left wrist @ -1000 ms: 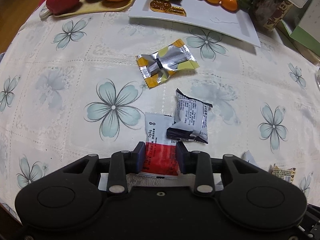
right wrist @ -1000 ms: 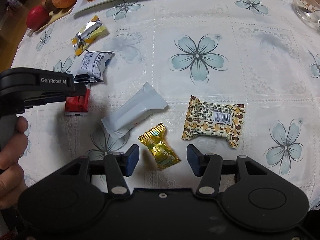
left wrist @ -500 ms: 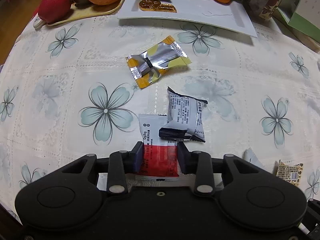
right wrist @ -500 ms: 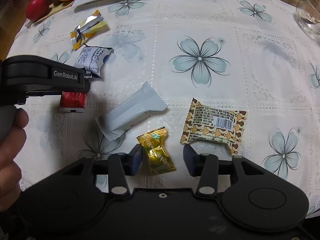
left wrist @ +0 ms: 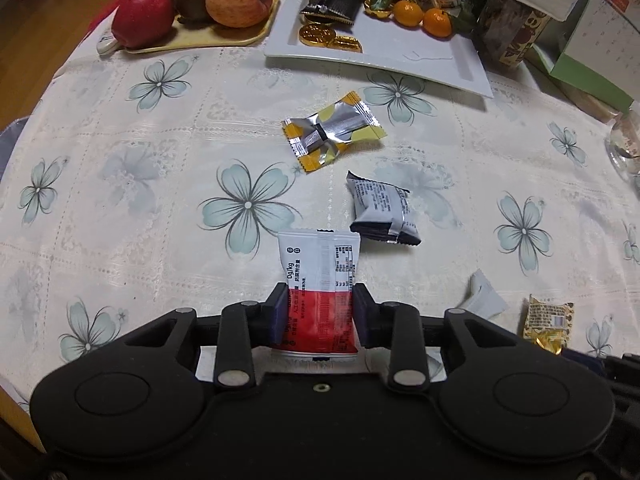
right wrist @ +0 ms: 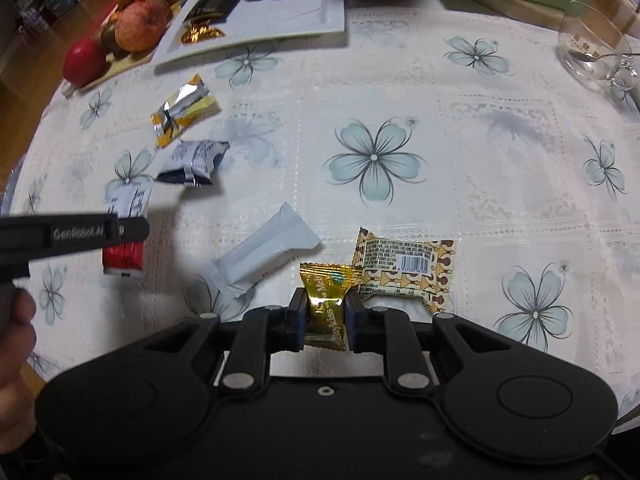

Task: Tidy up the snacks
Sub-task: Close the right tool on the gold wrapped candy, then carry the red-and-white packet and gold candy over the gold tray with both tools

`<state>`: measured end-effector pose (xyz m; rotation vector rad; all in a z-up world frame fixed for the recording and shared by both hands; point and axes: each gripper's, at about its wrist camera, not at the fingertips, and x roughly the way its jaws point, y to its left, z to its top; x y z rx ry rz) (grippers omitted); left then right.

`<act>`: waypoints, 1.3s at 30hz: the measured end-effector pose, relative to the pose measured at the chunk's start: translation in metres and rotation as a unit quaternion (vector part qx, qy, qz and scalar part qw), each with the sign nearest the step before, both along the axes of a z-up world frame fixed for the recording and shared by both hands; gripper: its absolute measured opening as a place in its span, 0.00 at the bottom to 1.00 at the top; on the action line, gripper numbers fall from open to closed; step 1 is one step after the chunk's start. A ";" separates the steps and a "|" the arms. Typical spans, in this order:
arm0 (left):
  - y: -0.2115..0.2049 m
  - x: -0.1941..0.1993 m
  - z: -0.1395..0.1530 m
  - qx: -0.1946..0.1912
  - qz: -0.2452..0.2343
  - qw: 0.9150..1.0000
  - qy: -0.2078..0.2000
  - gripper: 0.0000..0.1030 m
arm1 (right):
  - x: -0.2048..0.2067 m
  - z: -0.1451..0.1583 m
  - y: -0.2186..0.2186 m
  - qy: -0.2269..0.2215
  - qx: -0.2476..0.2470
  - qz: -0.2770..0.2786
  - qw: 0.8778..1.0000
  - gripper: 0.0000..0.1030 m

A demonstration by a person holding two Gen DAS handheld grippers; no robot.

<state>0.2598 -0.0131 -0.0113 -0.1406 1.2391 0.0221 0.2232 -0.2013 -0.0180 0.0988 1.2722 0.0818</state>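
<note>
My left gripper is shut on a red and white snack packet, held a little above the flowered tablecloth. My right gripper is shut on a gold candy, lifted just off the cloth. In the right wrist view the left gripper shows at the left with the red and white packet in it. Loose on the cloth lie a silver and yellow packet, a grey and black packet, a white bar wrapper and a brown patterned packet.
A white tray at the back holds gold coins, a black packet and small oranges. A yellow tray beside it holds apples and kiwis. A glass bowl stands at the far right. Boxes and a jar line the back right. A hand grips the left gripper's handle.
My right gripper closed on the gold candy and lifted it. My left gripper rose with the red and white packet, which now hangs clear of the grey and black packet.
</note>
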 end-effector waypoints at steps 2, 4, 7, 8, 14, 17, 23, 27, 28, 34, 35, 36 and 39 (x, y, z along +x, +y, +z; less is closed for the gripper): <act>0.006 -0.015 0.012 -0.009 -0.001 1.000 -0.013 0.41 | -0.005 0.011 -0.007 -0.012 0.022 -0.023 0.999 0.20; 0.009 -0.031 0.024 -0.016 -0.006 0.999 -0.033 0.41 | -0.016 0.022 -0.016 -0.024 0.047 -0.045 0.998 0.20; 0.013 -0.061 0.037 -0.015 -0.008 0.998 -0.067 0.41 | -0.039 0.032 -0.026 -0.042 0.075 -0.075 0.993 0.20; 0.015 -0.071 0.039 -0.015 -0.008 0.997 -0.075 0.41 | -0.047 0.033 -0.029 -0.046 0.082 -0.084 0.992 0.20; 0.029 -0.137 0.038 -0.028 -0.005 0.996 -0.090 0.41 | -0.104 0.030 -0.033 -0.064 0.077 -0.112 0.989 0.20; 0.033 -0.163 0.033 -0.030 -0.003 0.996 -0.086 0.41 | -0.132 0.027 -0.031 -0.074 0.065 -0.112 0.989 0.20; 0.037 -0.209 0.027 -0.041 0.005 0.996 -0.084 0.41 | -0.196 0.030 -0.023 -0.106 0.066 -0.101 0.987 0.20; 0.033 -0.230 0.027 -0.054 0.005 0.995 -0.088 0.41 | -0.232 0.028 -0.017 -0.114 0.075 -0.095 0.986 0.20; 0.031 -0.234 0.027 -0.055 0.005 0.994 -0.091 0.41 | -0.240 0.026 -0.015 -0.115 0.072 -0.095 0.986 0.20; 0.008 -0.267 0.031 -0.042 -0.032 0.991 -0.122 0.41 | -0.283 0.022 -0.008 -0.119 0.075 -0.085 0.986 0.20; 0.003 -0.272 0.031 -0.038 -0.041 0.990 -0.128 0.41 | -0.288 0.022 -0.006 -0.123 0.074 -0.083 0.986 0.20; -0.002 -0.276 0.030 -0.035 -0.050 0.989 -0.133 0.41 | -0.293 0.022 -0.005 -0.127 0.072 -0.080 0.986 0.20; -0.013 -0.285 0.030 -0.034 -0.076 0.986 -0.142 0.41 | -0.307 0.023 -0.001 -0.135 0.070 -0.074 0.986 0.20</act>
